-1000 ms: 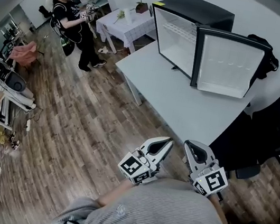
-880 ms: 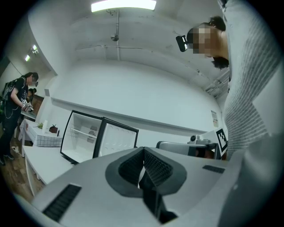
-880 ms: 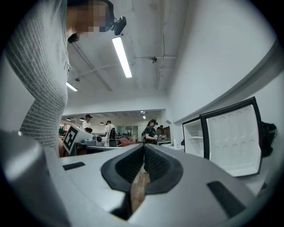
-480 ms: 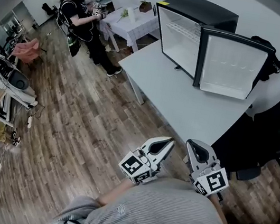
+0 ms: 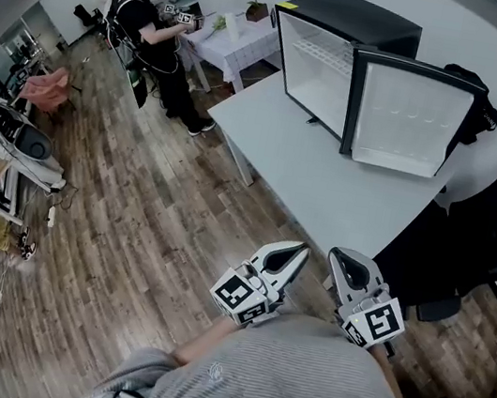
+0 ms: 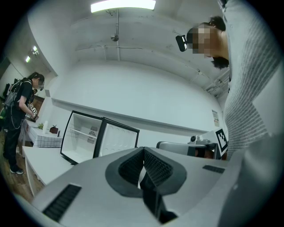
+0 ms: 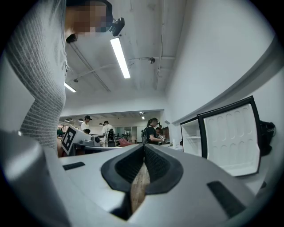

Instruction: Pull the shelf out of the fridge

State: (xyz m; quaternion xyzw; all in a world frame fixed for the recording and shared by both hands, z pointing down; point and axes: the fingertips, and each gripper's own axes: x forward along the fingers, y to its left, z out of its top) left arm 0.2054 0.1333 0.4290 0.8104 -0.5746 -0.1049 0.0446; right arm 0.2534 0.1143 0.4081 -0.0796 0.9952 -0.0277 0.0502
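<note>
The shelf (image 5: 323, 56) sits inside the mini fridge (image 5: 357, 17) at the far end of the counter (image 5: 326, 188) — probably light and stiff, so grab its front edge. Left gripper (image 5: 300, 249) and right gripper (image 5: 335, 254) — fingers pinched together, nothing held.

The small black fridge (image 5: 357, 17) stood upright at the far end of the white table (image 5: 326, 188). Its white-lined door (image 5: 406, 116) hung wide open on the side near the table's right edge. The pale shelf (image 5: 323, 56) lay level inside the white cavity, in its upper part.
</note>
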